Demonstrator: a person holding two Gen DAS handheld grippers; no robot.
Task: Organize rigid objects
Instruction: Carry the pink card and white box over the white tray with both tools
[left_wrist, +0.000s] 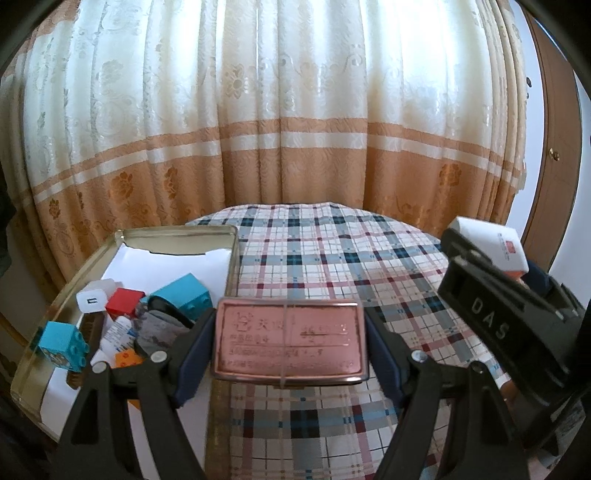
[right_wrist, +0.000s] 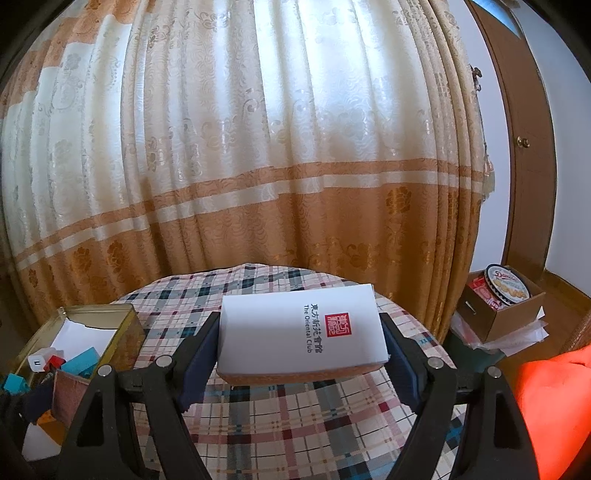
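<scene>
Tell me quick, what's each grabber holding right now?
Left gripper: shut on the pink metal case, held above the checked tablecloth.
Right gripper: shut on the white box.

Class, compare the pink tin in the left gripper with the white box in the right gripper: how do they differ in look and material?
The pink tin looks like shiny metal with embossed writing; the white box looks like matte card with dark print and a red seal. The tin has rounded corners and a thin band around it; the box has sharp corners and a brown underside. Both are flat rectangles, each clamped between a gripper's fingers above the checked tablecloth.
</scene>
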